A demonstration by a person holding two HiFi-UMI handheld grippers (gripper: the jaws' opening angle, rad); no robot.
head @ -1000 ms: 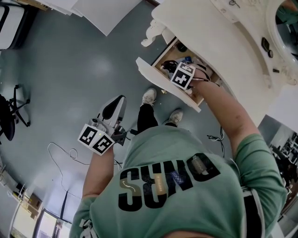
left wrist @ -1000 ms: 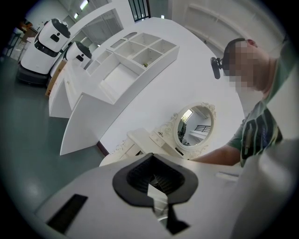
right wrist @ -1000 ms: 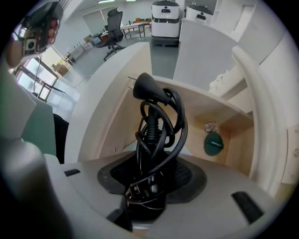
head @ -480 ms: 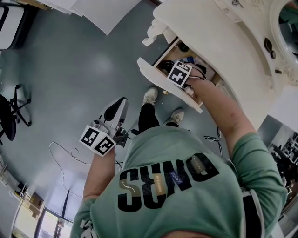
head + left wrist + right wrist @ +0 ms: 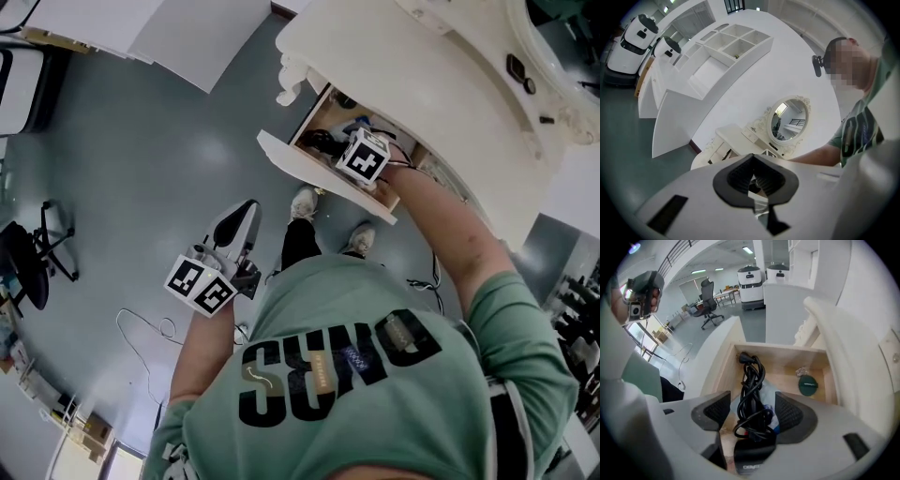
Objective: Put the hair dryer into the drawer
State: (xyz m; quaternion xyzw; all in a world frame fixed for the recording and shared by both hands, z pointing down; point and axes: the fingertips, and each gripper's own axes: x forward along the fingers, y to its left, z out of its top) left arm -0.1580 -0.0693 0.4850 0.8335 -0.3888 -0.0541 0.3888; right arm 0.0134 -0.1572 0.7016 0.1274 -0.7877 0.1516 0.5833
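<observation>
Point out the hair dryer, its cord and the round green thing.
hair dryer (image 5: 750, 458), right gripper view: its black body.
cord (image 5: 752, 390), right gripper view: the bundled middle.
round green thing (image 5: 807, 385), right gripper view: its centre.

I count one hair dryer (image 5: 750, 453), one drawer (image 5: 787, 369), one green disc (image 5: 808, 385), one mirror (image 5: 788, 119). Two grippers: left gripper (image 5: 753, 168), right gripper (image 5: 752, 408).

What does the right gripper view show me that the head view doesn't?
Only the right gripper view: the right gripper, its jaws just opened and apart around the black coiled power cord of the black hair dryer; a dark green round disc behind. Only the head view: the left gripper over the grey floor. Both: the open wooden drawer.
</observation>
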